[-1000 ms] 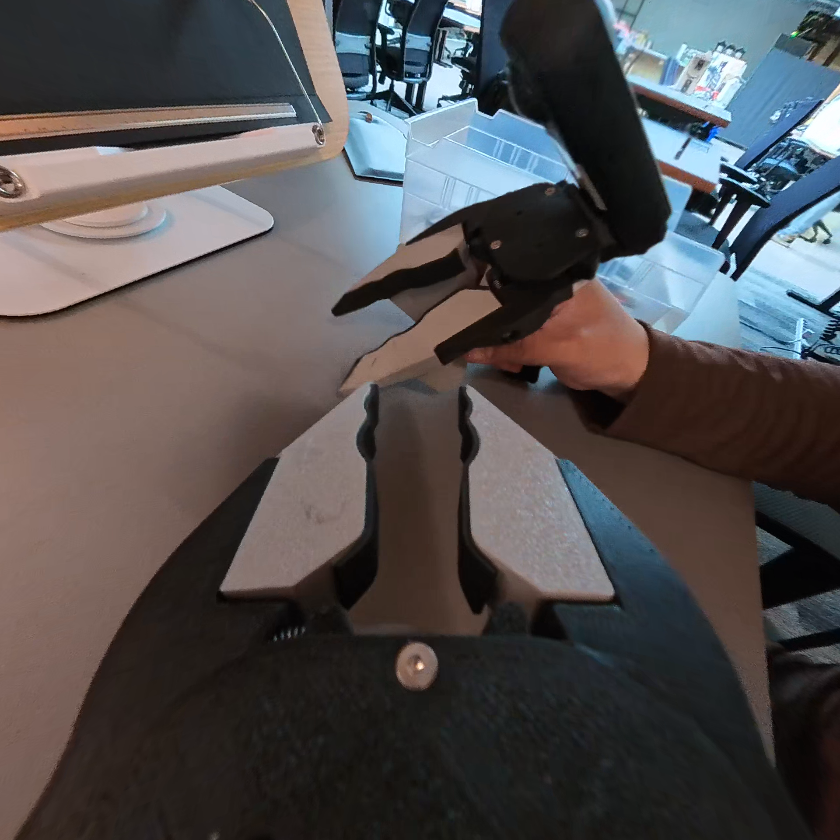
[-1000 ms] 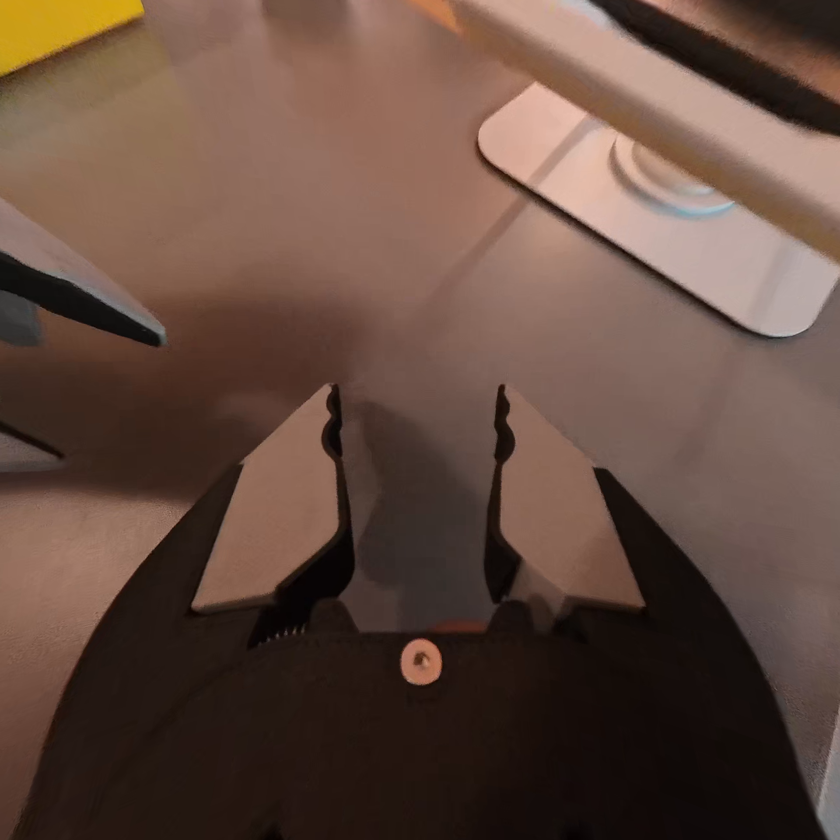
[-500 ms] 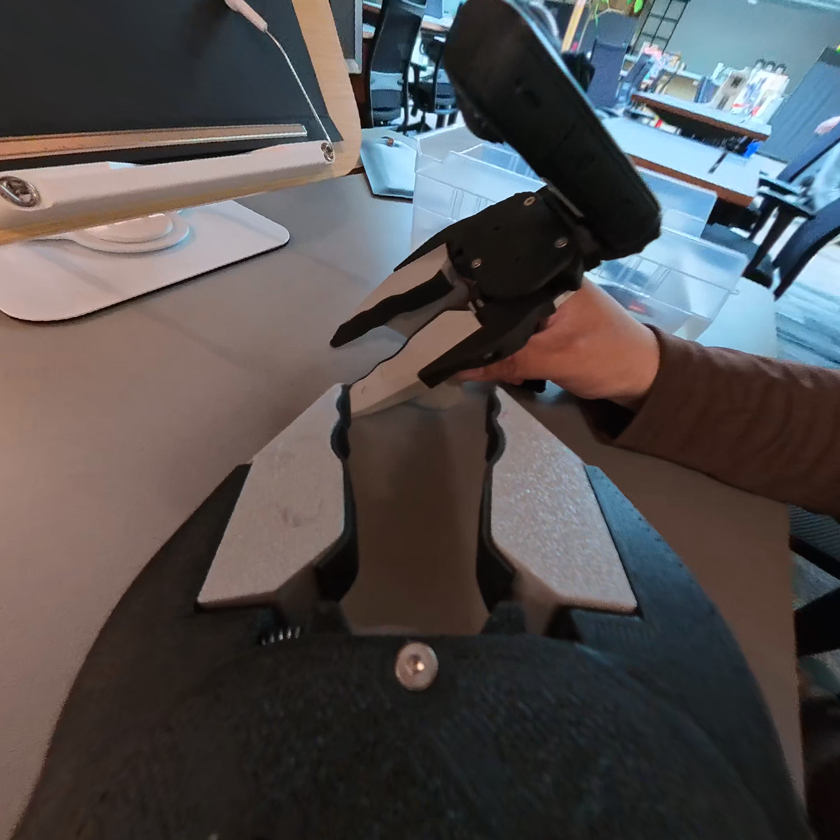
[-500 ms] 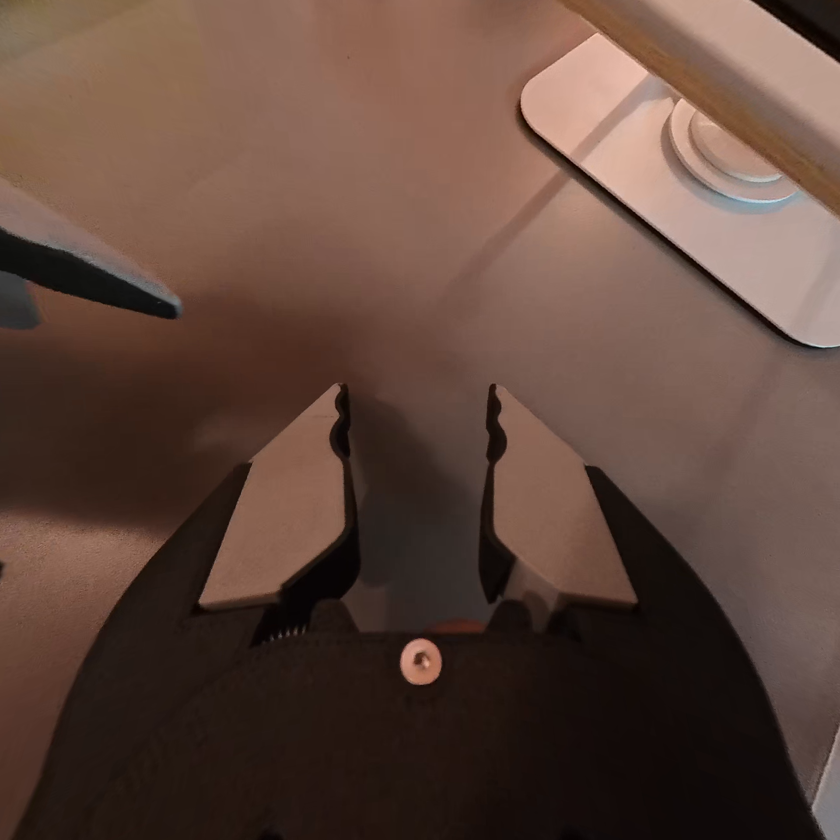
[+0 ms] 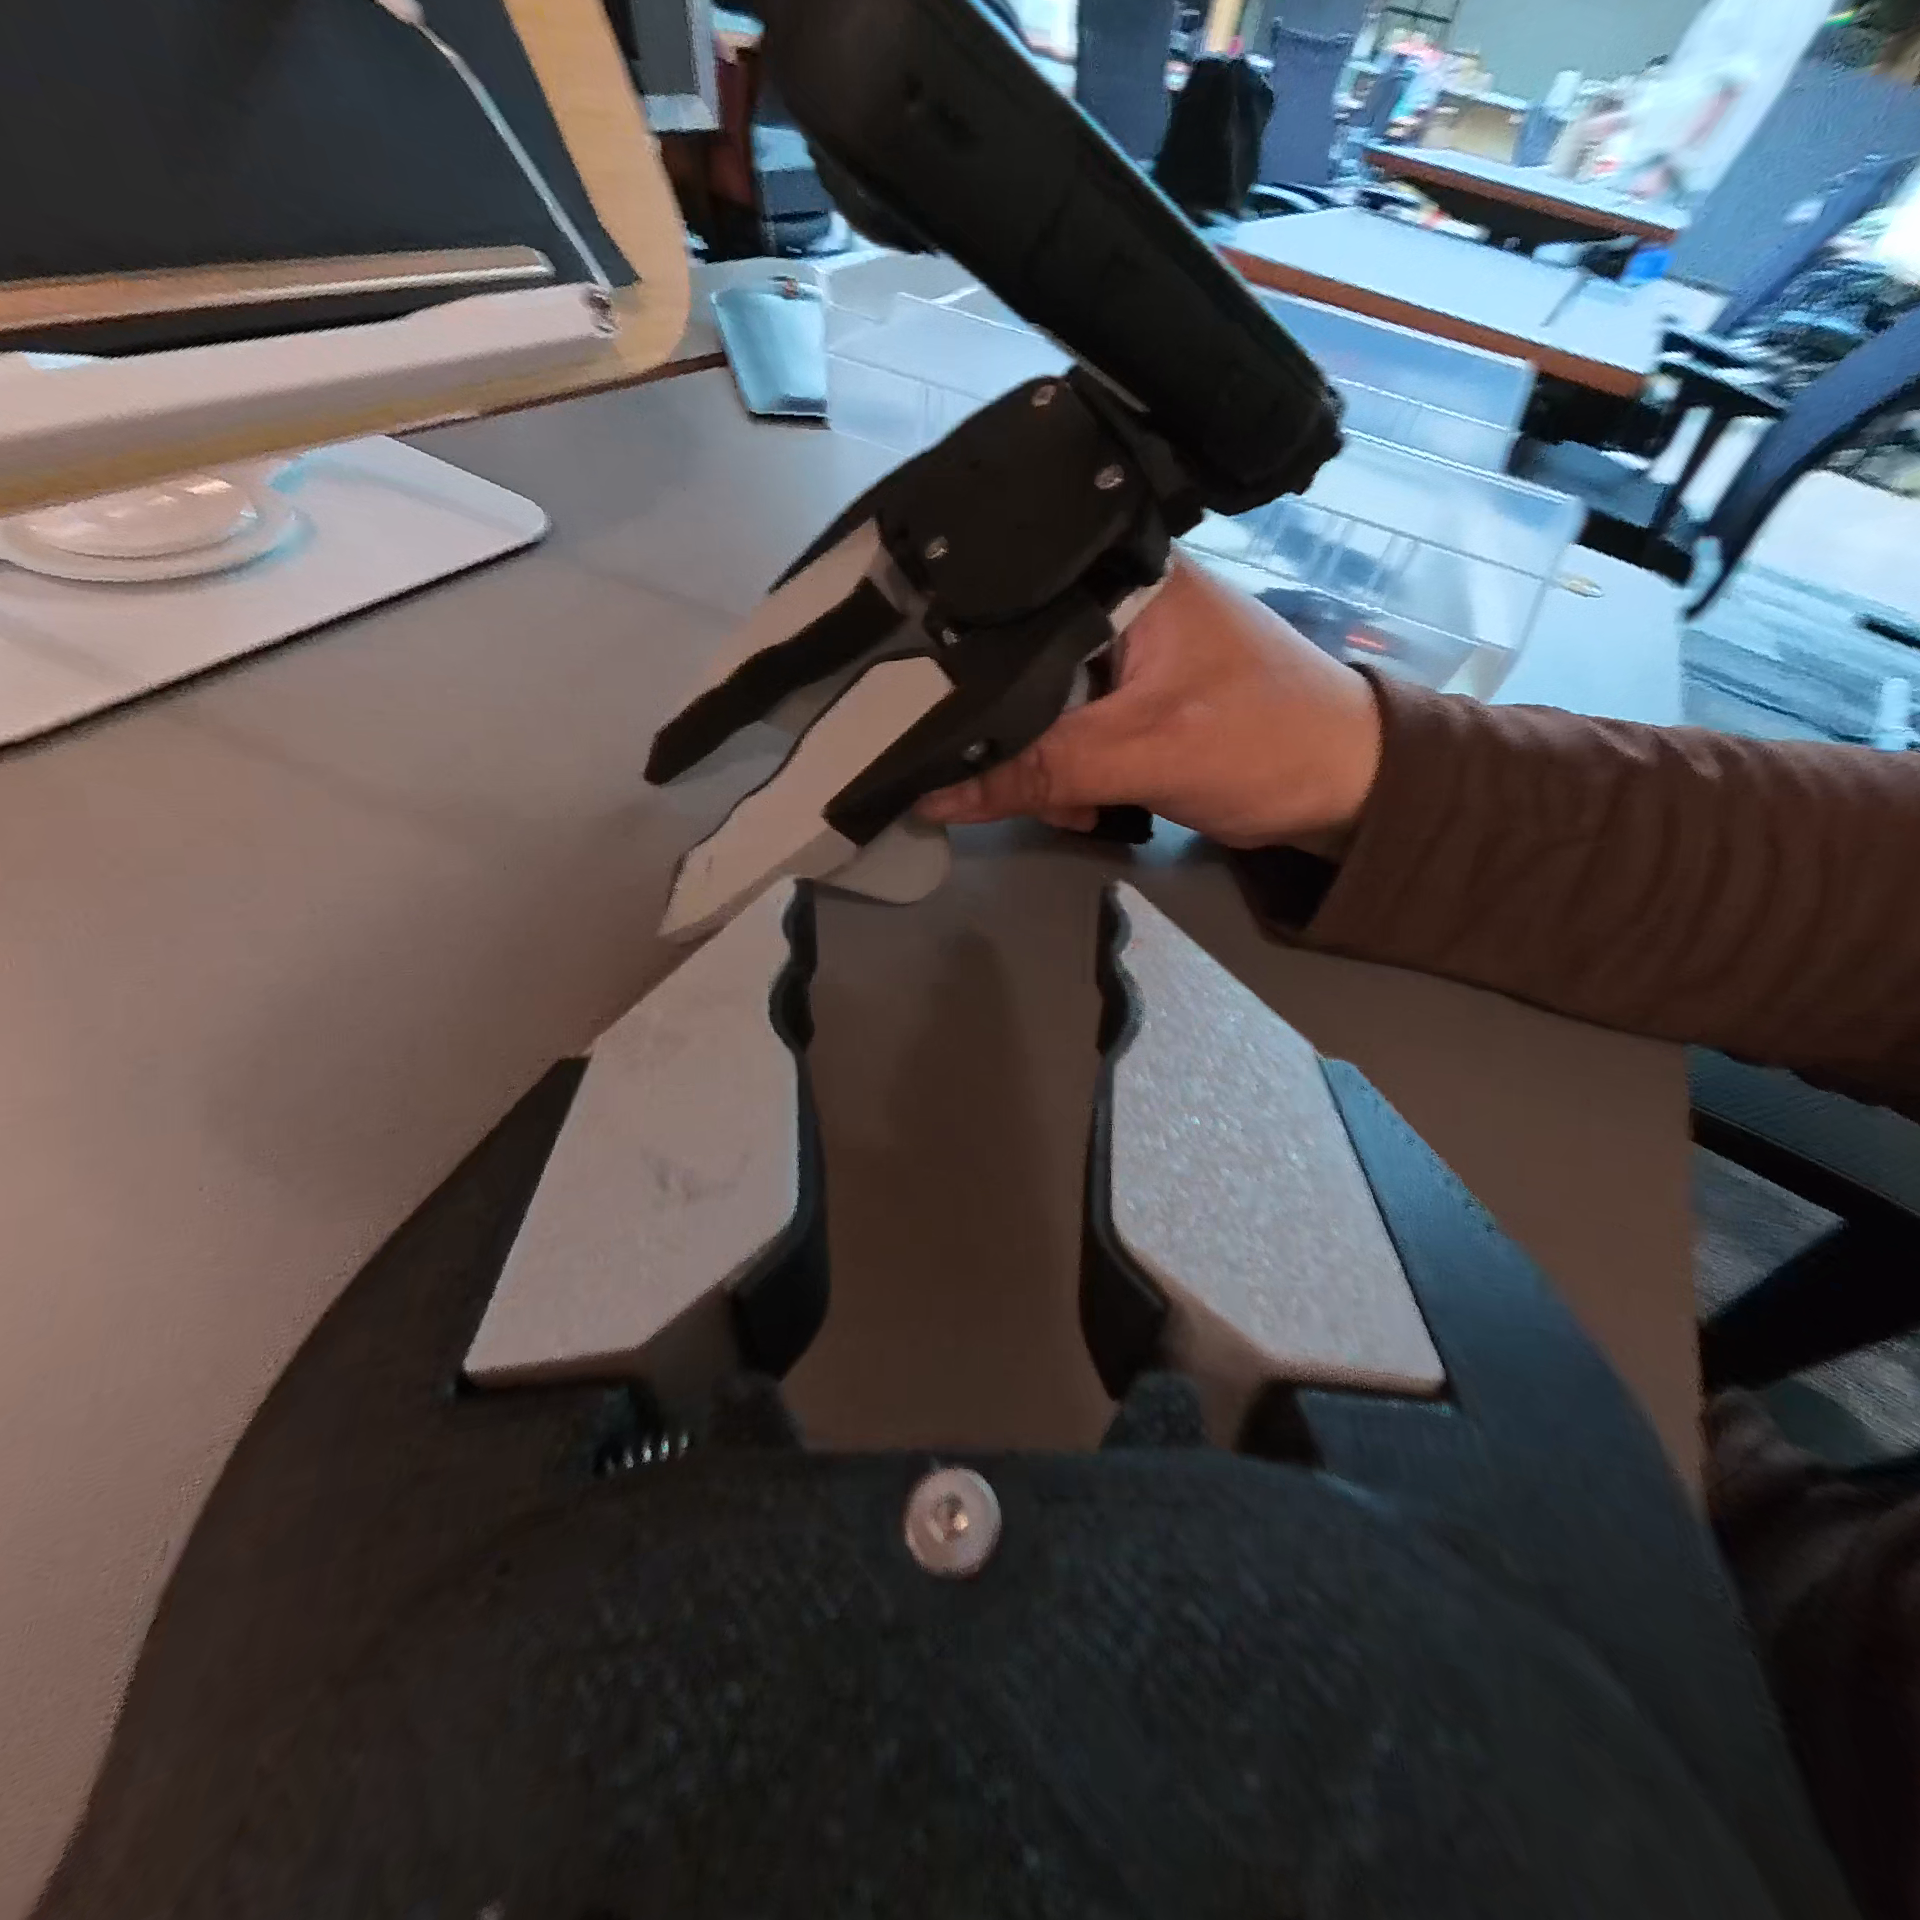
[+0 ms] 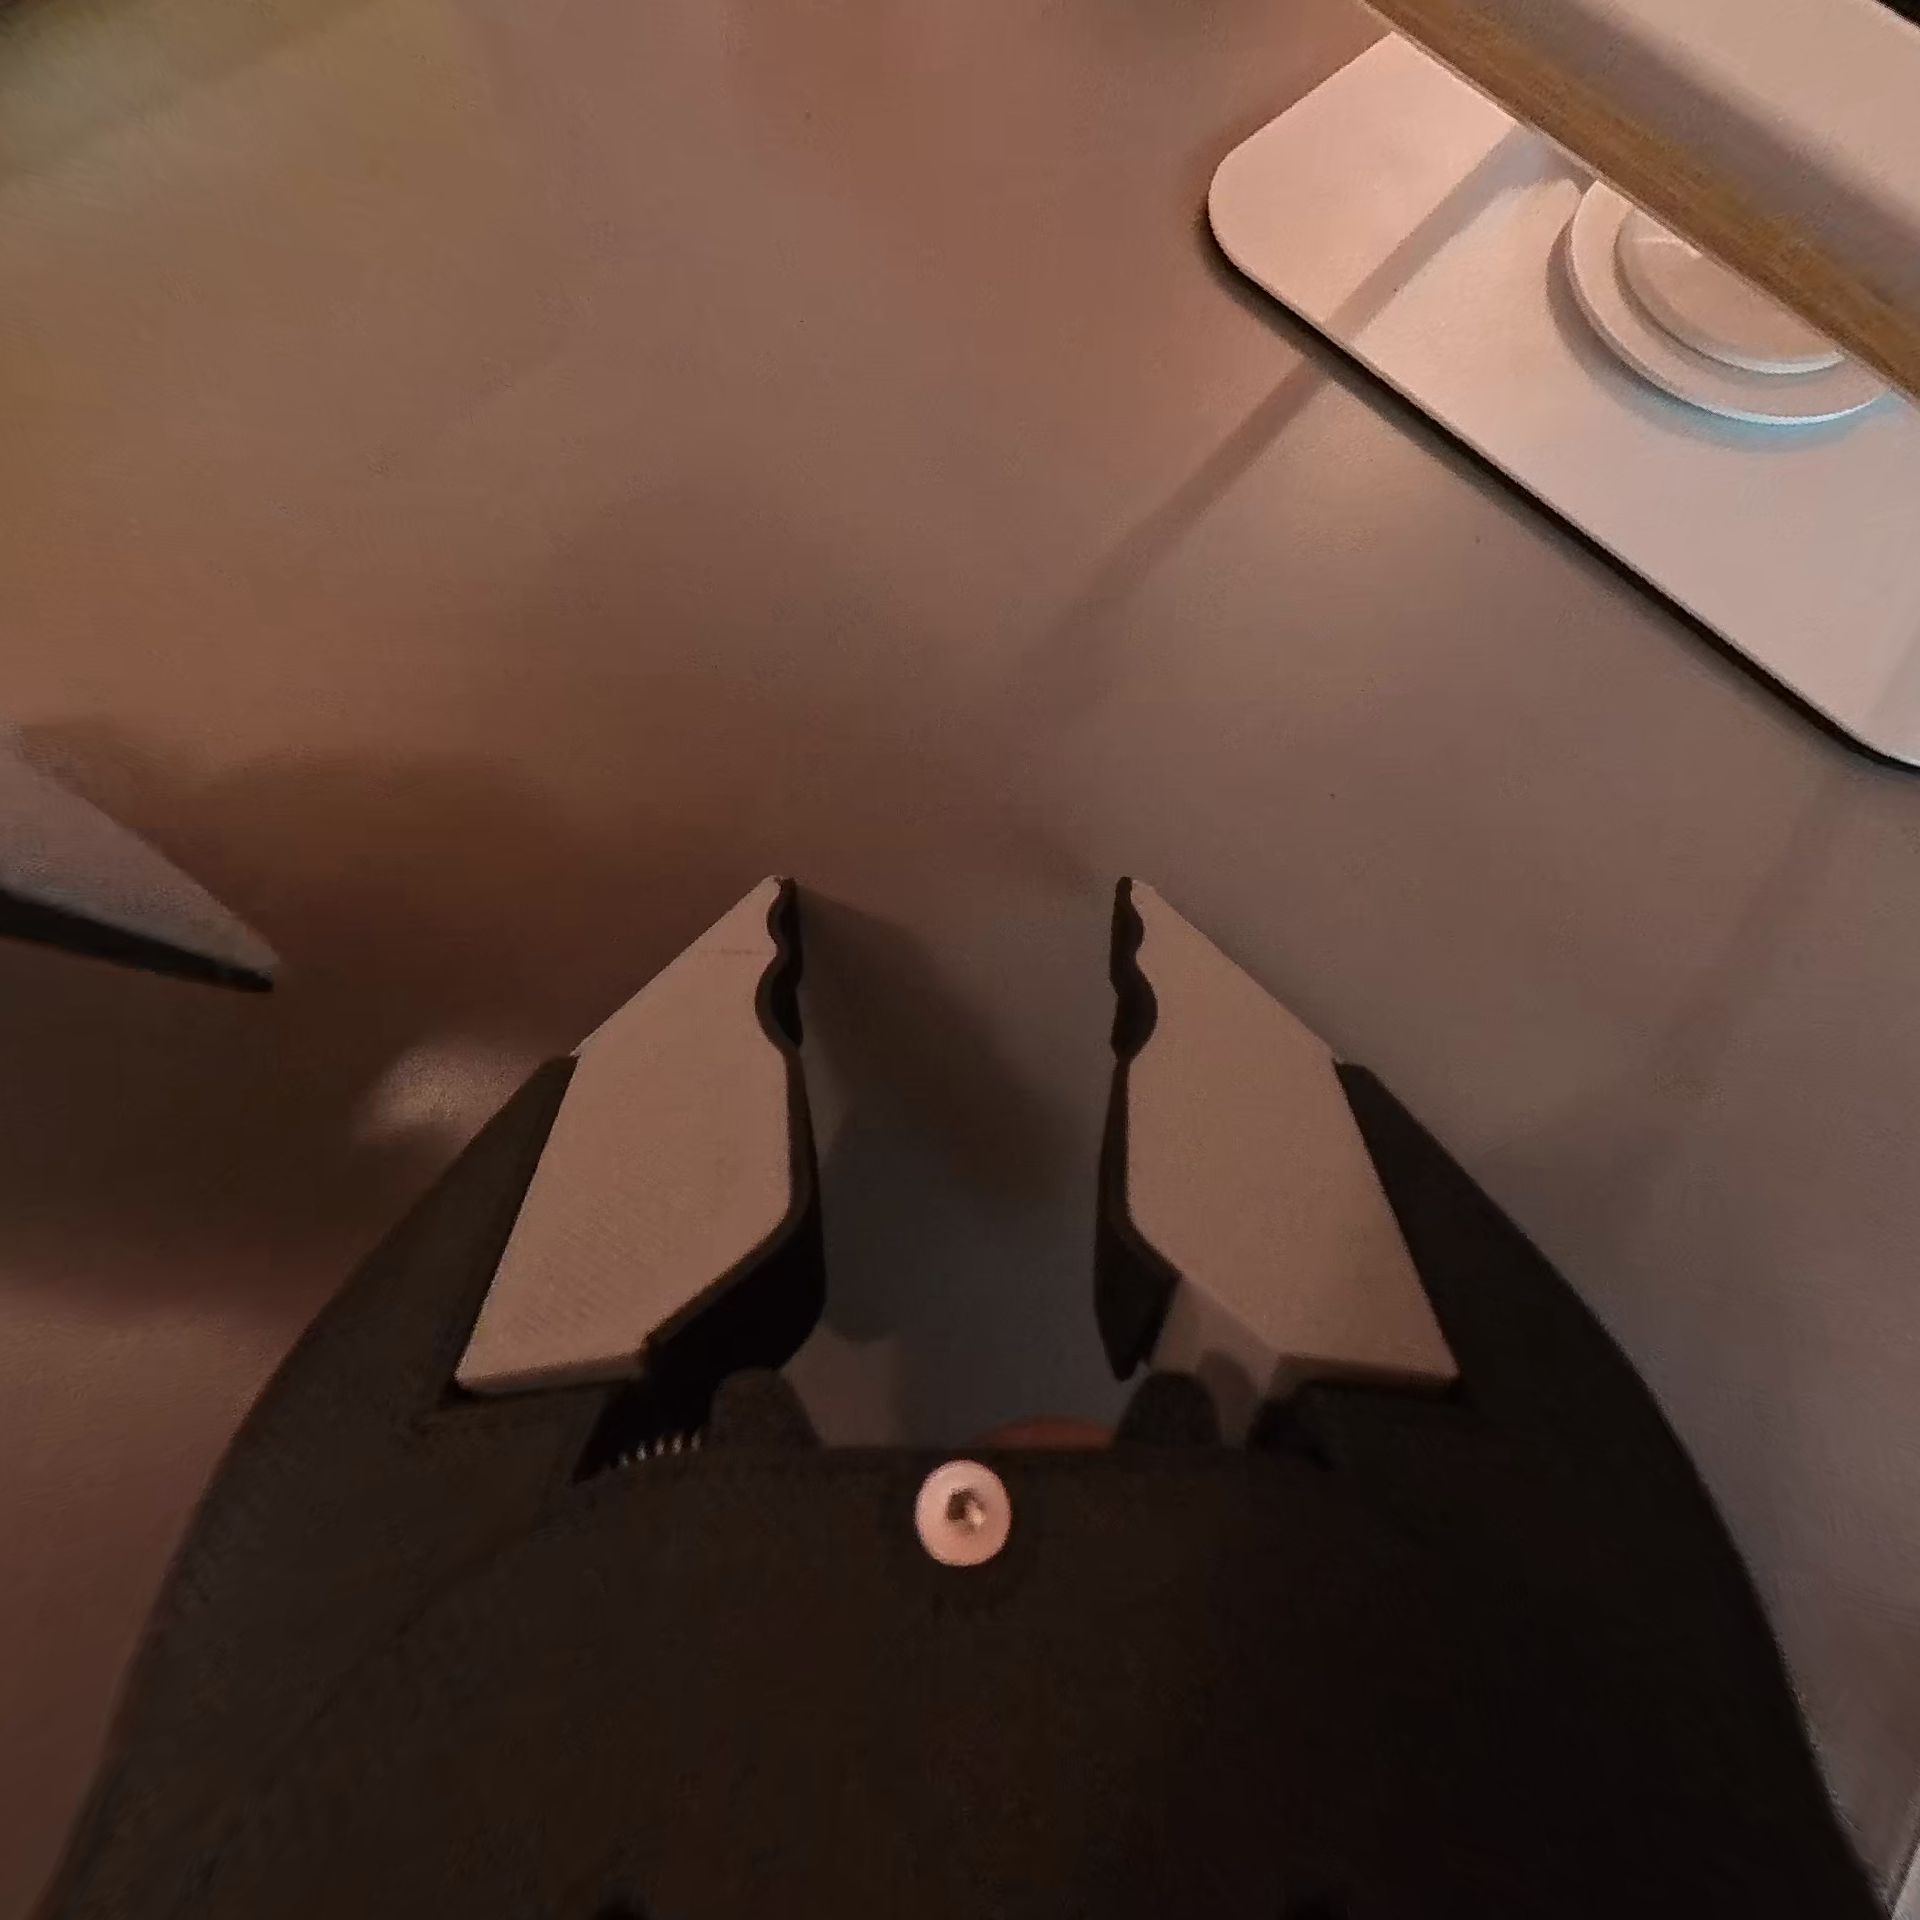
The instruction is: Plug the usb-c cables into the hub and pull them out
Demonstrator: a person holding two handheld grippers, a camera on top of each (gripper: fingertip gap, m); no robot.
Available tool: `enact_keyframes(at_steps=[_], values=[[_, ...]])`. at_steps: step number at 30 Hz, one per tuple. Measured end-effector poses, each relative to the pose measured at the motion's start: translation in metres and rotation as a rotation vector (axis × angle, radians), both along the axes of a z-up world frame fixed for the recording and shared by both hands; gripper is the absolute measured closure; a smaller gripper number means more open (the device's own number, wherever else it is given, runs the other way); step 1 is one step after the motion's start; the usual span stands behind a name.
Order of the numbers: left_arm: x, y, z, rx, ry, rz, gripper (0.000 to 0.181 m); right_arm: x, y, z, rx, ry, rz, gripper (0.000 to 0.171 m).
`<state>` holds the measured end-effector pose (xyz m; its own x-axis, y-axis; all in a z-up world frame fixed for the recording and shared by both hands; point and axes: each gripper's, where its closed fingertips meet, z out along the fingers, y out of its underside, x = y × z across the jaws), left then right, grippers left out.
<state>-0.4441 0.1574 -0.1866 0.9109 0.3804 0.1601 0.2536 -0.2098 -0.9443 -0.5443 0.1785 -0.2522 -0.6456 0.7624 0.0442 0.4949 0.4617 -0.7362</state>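
Neither the usb-c cables nor the hub are showing in either view, so their place cannot be told. As a judgement, such cables are being light and floppy with small stiff plugs, best taken by the plug body and not the cord, and a light hub is likely sliding unless it is being held down.

The left tool (image 5: 948, 914) is hanging released and empty over the bare grey counter (image 5: 312, 935). At its twelve o'clock the right tool (image 5: 717, 831), held by a hand (image 5: 1195, 717), is pointing down, also released and empty.

In the right wrist view, the white monitor base (image 6: 1455, 343) is lying at two o'clock, well apart. Clear plastic bins (image 5: 1403, 540) are standing behind the hand at one o'clock. Nothing is blocking the tools.
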Motion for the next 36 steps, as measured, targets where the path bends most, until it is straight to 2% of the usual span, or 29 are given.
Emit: enact_keyframes(at_steps=[4,9,14,16,20,24,27,36], values=[[0.01,0.006,-0.001,0.024,-0.091,-0.141,0.113,-0.001,0.001,0.004,-0.024,0.019,-0.009,0.114],[-0.022,-0.009,0.009,-0.05,0.078,-0.079,0.117,0.001,0.0,0.011,-0.077,0.033,-0.029,0.112],[-0.06,-0.029,0.02,-0.078,0.141,-0.044,0.114,-0.004,0.004,0.024,-0.055,0.132,-0.114,0.094],[-0.066,-0.034,0.004,-0.141,0.183,-0.051,0.11,-0.002,-0.004,0.029,-0.062,0.163,-0.102,0.081],[-0.064,-0.038,-0.026,-0.238,0.084,-0.012,0.111,0.001,-0.021,0.032,-0.078,0.19,-0.084,0.056],[-0.078,-0.045,-0.023,-0.243,0.117,0.077,0.115,-0.005,-0.022,0.047,-0.082,0.315,-0.116,0.059],[-0.083,-0.052,-0.025,-0.23,0.055,0.106,0.114,-0.005,-0.027,0.05,-0.108,0.326,-0.083,0.063],[-0.071,-0.048,-0.022,-0.108,-0.125,0.049,0.113,0.004,-0.021,0.056,-0.193,0.319,-0.054,0.069]])
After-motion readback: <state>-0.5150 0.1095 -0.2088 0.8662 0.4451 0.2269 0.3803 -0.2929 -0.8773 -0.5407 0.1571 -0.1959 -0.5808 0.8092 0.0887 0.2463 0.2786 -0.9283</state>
